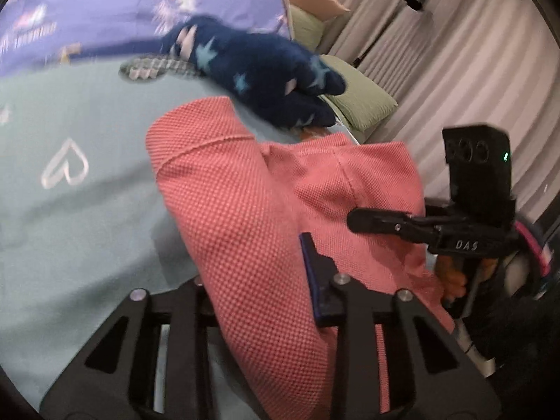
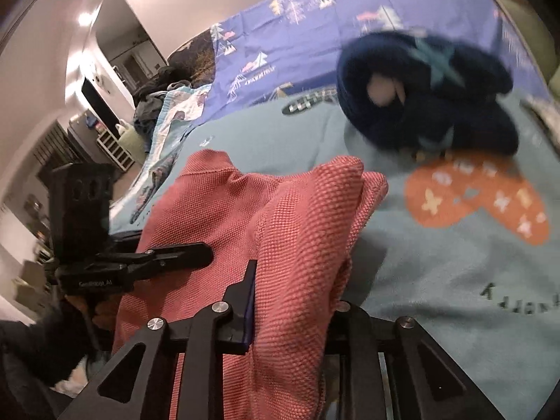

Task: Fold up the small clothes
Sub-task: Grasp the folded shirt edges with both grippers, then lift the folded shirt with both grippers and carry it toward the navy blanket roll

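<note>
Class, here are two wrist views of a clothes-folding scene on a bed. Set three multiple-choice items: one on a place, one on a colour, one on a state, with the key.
1. Where is the navy star-patterned garment relative to the coral garment?
A. beyond it on the bed
B. under it
C. on the floor

2. What colour is the blanket under the clothes?
A. yellow
B. pale teal
C. black

3. What is the right tool doing?
A. hanging open above the bed
B. gripping a pillow
C. clamped on coral fabric

Key: 1 A, it lies farther off on the blanket; 2 B, teal shows around the clothes; 3 C, fabric bunches between its fingers.
</note>
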The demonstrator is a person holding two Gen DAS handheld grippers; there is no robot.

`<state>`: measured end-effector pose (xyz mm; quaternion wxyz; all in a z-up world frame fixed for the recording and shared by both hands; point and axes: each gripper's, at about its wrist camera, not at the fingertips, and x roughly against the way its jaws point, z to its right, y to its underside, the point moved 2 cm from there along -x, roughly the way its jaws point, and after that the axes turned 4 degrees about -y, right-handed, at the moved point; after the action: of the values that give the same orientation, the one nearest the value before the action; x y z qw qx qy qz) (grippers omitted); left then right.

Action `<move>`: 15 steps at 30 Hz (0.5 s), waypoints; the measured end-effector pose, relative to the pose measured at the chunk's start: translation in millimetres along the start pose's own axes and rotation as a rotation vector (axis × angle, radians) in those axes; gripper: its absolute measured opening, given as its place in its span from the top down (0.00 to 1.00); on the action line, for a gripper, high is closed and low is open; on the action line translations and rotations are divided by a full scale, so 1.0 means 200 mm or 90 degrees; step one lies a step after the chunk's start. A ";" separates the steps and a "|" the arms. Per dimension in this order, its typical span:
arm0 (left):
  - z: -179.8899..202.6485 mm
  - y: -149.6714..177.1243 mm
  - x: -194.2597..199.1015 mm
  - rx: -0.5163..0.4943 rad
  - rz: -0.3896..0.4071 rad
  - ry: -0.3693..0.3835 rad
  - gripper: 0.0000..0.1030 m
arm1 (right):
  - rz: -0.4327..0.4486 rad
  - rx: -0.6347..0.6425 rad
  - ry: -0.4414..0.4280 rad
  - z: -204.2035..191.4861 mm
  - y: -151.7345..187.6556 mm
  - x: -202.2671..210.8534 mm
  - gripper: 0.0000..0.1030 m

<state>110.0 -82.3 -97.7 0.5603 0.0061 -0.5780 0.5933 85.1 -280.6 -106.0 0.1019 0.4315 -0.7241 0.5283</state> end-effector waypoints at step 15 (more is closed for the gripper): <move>0.38 -0.06 0.40 -0.139 0.106 -0.052 0.72 | 0.128 0.075 0.092 -0.33 0.08 0.48 0.80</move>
<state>40.3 -85.2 -11.5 0.4822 -0.0787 -0.6601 0.5706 -4.2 -273.1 -30.9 0.0749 0.3233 -0.7223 0.6068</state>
